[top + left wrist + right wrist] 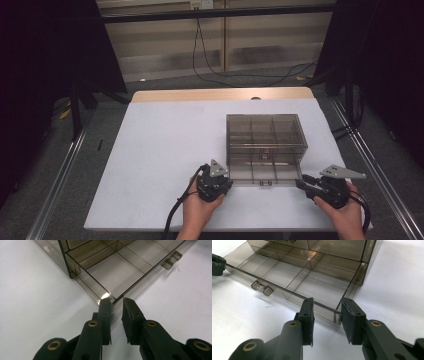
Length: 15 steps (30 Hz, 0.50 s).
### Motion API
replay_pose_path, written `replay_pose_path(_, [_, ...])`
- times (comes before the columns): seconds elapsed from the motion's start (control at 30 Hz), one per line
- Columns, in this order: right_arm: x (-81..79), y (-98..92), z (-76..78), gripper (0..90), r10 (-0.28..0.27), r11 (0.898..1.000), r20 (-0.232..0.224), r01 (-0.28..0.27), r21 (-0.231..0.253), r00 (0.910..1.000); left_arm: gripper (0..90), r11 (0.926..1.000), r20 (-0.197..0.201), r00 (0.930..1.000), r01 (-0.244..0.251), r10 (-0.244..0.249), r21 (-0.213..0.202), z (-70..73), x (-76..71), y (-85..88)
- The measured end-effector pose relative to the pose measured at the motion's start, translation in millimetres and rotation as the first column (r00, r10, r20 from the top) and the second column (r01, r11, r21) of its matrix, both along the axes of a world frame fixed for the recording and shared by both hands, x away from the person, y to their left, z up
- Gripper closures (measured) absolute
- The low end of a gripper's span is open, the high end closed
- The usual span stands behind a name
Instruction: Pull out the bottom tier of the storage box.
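Claws [231,181] [300,183] at drawer [263,172] corners

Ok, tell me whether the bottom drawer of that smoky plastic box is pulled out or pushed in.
Pulled out. The bottom drawer sticks out past the front of the box toward the person, its empty compartments uncovered, with a gripper at each front corner.

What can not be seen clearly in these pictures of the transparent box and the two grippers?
- High view: whether the left gripper pinches the box's drawer; too small.
- Left gripper view: the upper box, cut off by the top edge.
- Right gripper view: whether the right gripper presses the drawer corner; the transparent wall blurs contact.
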State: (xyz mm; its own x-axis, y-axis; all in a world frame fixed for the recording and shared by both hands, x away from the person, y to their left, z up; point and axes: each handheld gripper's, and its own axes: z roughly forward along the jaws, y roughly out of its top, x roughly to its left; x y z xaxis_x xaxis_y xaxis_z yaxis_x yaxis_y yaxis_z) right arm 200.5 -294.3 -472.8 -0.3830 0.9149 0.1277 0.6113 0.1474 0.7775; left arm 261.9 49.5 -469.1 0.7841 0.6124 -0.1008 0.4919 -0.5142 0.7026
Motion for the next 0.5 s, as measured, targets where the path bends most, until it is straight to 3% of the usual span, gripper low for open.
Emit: replay_pose_path(0.5, [-3.1,-0.1,0.6,63.6,0.006,1.0,-0.003,-0.006,0.001,1.0,77.6,0.9999,-0.004,1.0,0.009,-0.009,-0.008,-1.6,-3.3,2.2])
